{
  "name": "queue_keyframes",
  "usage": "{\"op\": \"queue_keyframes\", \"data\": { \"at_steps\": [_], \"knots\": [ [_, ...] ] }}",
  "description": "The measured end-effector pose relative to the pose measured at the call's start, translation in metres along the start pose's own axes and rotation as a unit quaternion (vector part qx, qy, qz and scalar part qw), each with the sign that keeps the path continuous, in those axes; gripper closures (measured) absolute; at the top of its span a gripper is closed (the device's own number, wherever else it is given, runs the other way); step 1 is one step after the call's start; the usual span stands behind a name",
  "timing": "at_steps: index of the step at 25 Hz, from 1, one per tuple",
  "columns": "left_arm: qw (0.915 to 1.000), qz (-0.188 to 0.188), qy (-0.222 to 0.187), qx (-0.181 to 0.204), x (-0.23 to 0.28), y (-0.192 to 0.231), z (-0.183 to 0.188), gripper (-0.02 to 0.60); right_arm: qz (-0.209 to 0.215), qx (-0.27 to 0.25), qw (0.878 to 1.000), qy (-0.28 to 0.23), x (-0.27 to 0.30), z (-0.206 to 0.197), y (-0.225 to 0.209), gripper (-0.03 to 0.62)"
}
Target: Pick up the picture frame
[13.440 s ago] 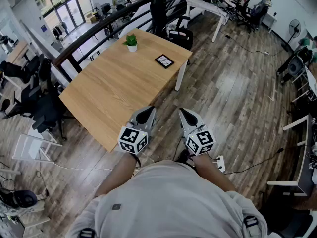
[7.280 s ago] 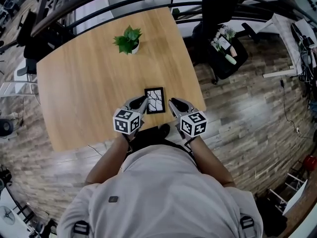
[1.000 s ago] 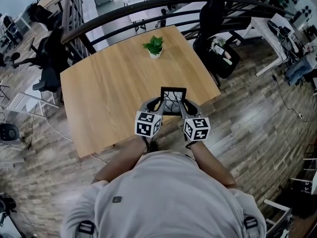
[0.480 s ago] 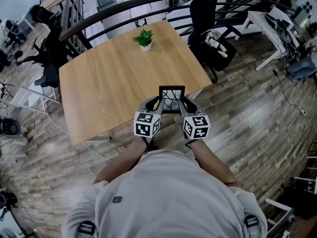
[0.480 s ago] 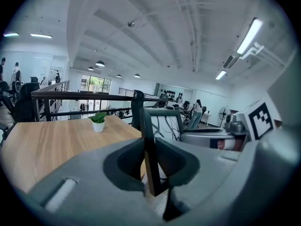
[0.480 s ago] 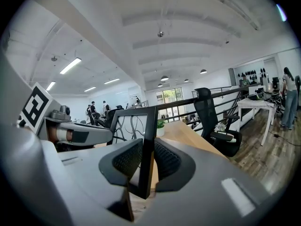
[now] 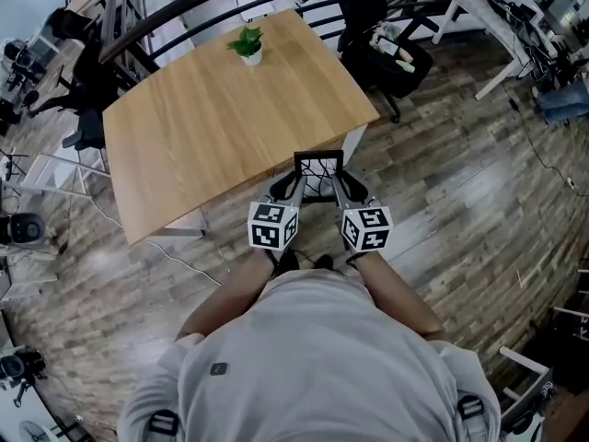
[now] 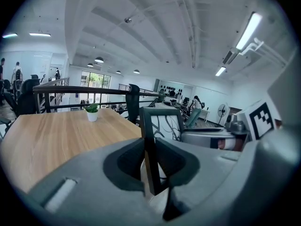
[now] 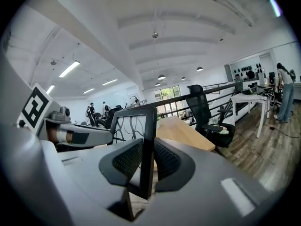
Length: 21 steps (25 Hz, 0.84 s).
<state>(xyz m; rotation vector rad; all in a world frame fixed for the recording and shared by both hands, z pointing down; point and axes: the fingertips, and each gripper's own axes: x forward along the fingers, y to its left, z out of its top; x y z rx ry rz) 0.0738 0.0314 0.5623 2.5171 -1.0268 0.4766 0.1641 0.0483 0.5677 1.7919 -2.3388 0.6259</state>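
Floorboards point(image 7: 460, 210) of dark wood take up most of the head view, and on them stands one pale wooden table point(image 7: 202, 127), its near edge running slantwise across the upper left. Beyond the table we count one black railing point(image 8: 80, 90) along its far side and one black office chair point(image 9: 200, 102) off its far right corner. Closer in, just ahead of the person's chest, we see two grippers side by side, the left gripper point(image 7: 290, 187) and the right gripper point(image 7: 343, 187), and each carries one of the two marker cubes point(image 7: 273, 226) at its rear. Between them is one picture frame point(image 7: 318, 175), black-edged, with a white picture crossed by dark branching lines. It is held upright in the air, off the table, just past the table's near edge and above the floor. In the left gripper view we see that gripper's two jaws clenched on the frame's left upright bar, one pad against each face. In the right gripper view the other two jaws grasp the right upright bar the same way, so each gripper clamps one side of the frame. Smallest of all, we count one green plant point(image 7: 247, 46) in a white pot, standing near the table's far edge, well apart from the frame.
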Motion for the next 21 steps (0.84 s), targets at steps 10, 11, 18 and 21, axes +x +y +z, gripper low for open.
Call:
{"op": "queue_keyframes", "data": {
  "at_steps": [10, 11, 18, 21],
  "knots": [
    [1.0000, -0.004, -0.004, 0.004, -0.005, -0.036, -0.013, 0.506, -0.005, 0.005, 1.000, -0.005, -0.035, -0.011, -0.012, 0.508],
    [1.0000, -0.004, -0.004, 0.004, -0.006, -0.037, -0.013, 0.506, -0.004, 0.004, 1.000, -0.006, -0.037, -0.011, -0.013, 0.508],
    [1.0000, -0.007, -0.006, 0.004, -0.007, -0.043, -0.013, 0.506, -0.006, 0.005, 1.000, -0.008, -0.043, -0.009, -0.015, 0.508],
    [0.9999, -0.008, -0.005, 0.004, -0.007, -0.041, -0.014, 0.506, -0.007, 0.005, 1.000, -0.009, -0.041, -0.011, -0.013, 0.508]
  ]
}}
